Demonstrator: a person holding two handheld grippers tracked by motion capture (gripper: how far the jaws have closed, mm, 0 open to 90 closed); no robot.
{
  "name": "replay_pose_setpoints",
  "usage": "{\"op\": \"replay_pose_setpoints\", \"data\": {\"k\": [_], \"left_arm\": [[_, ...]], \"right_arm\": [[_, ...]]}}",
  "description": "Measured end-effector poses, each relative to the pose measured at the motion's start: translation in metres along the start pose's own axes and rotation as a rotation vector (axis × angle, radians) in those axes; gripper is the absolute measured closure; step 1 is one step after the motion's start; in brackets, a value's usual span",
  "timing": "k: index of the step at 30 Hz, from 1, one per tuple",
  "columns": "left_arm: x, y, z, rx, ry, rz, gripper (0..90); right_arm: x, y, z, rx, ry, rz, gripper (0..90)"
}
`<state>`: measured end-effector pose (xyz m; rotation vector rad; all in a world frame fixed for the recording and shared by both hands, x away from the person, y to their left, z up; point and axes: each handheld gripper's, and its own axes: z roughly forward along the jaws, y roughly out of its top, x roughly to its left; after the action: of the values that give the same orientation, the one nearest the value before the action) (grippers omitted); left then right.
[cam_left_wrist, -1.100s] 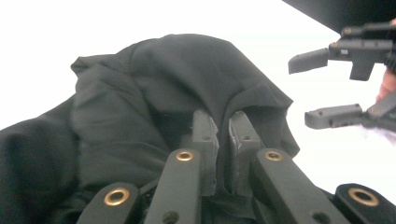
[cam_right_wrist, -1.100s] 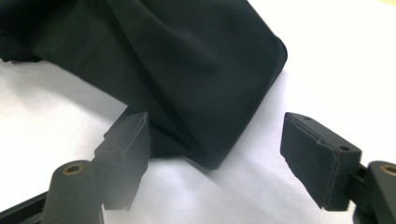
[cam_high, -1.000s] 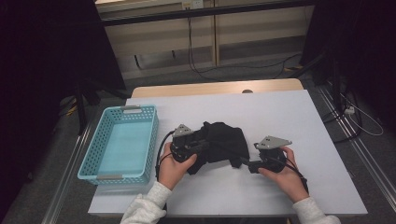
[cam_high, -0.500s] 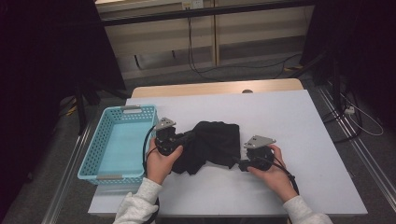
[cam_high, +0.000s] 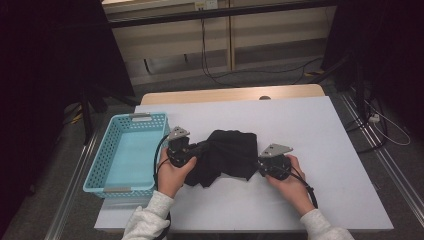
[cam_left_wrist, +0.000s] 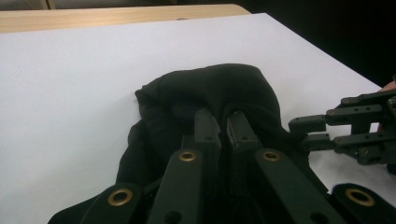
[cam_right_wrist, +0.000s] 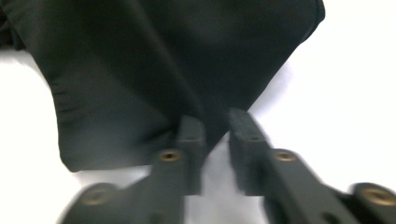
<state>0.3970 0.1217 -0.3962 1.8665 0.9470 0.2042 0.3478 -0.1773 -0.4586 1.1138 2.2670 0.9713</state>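
We see black garment (cam_high: 227, 156) bunched mid-counter (cam_high: 320, 130), right of blue basket (cam_high: 116, 155). Left hand-held gripper (cam_high: 201, 149) clamped on garment's left edge; right hand-held gripper (cam_high: 256, 166) jaws just closing, corner between, slight gap left. We judge folding barely begun; basket empty.

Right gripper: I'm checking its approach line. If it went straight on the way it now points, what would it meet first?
Most likely the black cloth: the right gripper points at its corner, jaws just closing, nothing else ahead.
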Motion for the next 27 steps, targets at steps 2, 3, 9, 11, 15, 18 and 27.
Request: {"op": "replay_pose_setpoints", "data": {"k": [2, 3, 9, 11, 15, 18, 27], "left_arm": [[-0.001, 0.0, 0.0, 0.004, 0.0, 0.006, 85.4], [-0.001, 0.0, 0.0, 0.004, -0.003, 0.008, 85.4], [-0.008, 0.001, 0.003, 0.017, -0.026, 0.025, 85.4], [-0.01, 0.0, 0.005, 0.021, -0.036, 0.029, 85.4], [-0.013, -0.004, 0.012, 0.048, -0.039, 0.04, 85.0], [-0.014, -0.007, 0.017, 0.07, -0.037, 0.045, 83.9], [-0.018, -0.017, 0.028, 0.135, -0.055, 0.072, 70.4]], "right_arm": [[-0.002, 0.0, -0.003, 0.0, -0.013, -0.019, 85.3], [-0.004, 0.0, -0.005, -0.013, -0.011, -0.013, 87.7], [-0.025, 0.001, -0.029, -0.081, -0.073, 0.022, 90.0], [-0.031, 0.002, -0.039, -0.11, -0.087, 0.033, 90.0], [-0.037, 0.001, -0.053, -0.144, -0.101, 0.031, 90.0], [-0.037, -0.004, -0.052, -0.108, -0.108, 0.014, 90.0], [-0.049, -0.015, -0.055, -0.1, -0.112, 0.073, 90.0]]}}
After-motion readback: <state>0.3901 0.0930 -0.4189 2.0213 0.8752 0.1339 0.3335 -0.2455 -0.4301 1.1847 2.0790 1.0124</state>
